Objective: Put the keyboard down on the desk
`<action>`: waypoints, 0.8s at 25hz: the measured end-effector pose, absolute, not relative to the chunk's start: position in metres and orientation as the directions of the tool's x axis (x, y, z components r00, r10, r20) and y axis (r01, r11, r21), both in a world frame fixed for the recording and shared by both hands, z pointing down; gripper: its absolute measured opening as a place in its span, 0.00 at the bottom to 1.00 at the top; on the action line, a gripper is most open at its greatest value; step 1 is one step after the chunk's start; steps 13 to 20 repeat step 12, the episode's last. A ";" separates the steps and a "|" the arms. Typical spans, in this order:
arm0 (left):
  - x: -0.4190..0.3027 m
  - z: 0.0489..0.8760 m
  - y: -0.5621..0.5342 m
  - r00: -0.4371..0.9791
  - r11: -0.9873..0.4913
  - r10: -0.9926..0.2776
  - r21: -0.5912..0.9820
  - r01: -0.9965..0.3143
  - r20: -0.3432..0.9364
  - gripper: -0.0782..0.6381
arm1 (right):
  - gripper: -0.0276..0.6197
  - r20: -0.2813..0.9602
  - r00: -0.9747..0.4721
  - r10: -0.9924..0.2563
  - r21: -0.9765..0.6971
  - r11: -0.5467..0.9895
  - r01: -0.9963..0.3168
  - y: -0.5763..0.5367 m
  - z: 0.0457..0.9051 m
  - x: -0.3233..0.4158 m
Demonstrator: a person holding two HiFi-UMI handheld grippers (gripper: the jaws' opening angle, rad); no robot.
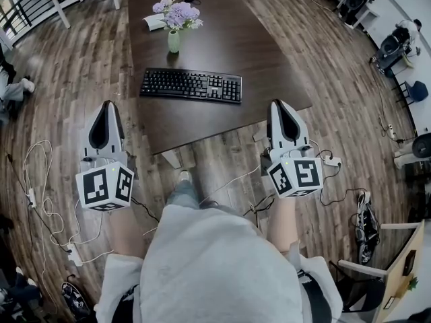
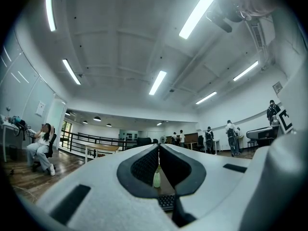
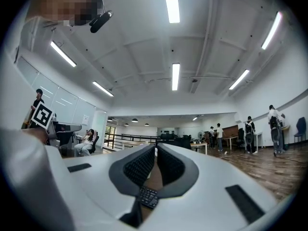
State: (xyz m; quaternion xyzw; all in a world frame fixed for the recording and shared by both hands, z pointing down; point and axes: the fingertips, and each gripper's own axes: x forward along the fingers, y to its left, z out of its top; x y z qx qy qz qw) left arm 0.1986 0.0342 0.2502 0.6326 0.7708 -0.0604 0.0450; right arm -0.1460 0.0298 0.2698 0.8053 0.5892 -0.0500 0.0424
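Observation:
A black keyboard (image 1: 191, 85) lies flat on the dark brown desk (image 1: 242, 46), near its front edge. My left gripper (image 1: 108, 105) hangs over the floor just off the desk's front left corner, jaws shut with nothing in them. My right gripper (image 1: 277, 103) is level with the front right corner, also shut and empty. Neither touches the keyboard. In the left gripper view, the shut left gripper (image 2: 159, 150) frames a corner of the keyboard (image 2: 166, 201). In the right gripper view, the keyboard (image 3: 147, 197) shows below the closed right gripper (image 3: 156, 148).
A pale green vase (image 1: 174, 41) of purple flowers (image 1: 177, 13) stands on the desk behind the keyboard, with a white object (image 1: 154, 22) beside it. Cables (image 1: 40, 207) and a power strip (image 1: 74, 254) lie on the wooden floor. People and tables (image 2: 103, 149) fill the far room.

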 end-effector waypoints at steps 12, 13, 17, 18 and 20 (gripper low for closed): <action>0.199 0.248 0.044 -0.198 0.196 0.970 -0.028 0.980 -0.145 0.12 | 0.07 -0.137 0.303 0.943 -0.002 -0.306 0.952 0.038 0.268 -0.144; 0.199 0.248 0.044 -0.198 0.196 0.970 -0.028 0.980 -0.145 0.12 | 0.07 -0.137 0.303 0.943 -0.002 -0.306 0.952 0.038 0.268 -0.144; 0.199 0.248 0.044 -0.198 0.196 0.970 -0.028 0.980 -0.145 0.12 | 0.07 -0.137 0.303 0.943 -0.002 -0.306 0.952 0.038 0.268 -0.144; 0.199 0.248 0.044 -0.198 0.196 0.970 -0.028 0.980 -0.145 0.12 | 0.07 -0.137 0.303 0.943 -0.002 -0.306 0.952 0.038 0.268 -0.144; 0.199 0.248 0.044 -0.198 0.196 0.970 -0.028 0.980 -0.145 0.12 | 0.07 -0.137 0.303 0.943 -0.002 -0.306 0.952 0.038 0.268 -0.144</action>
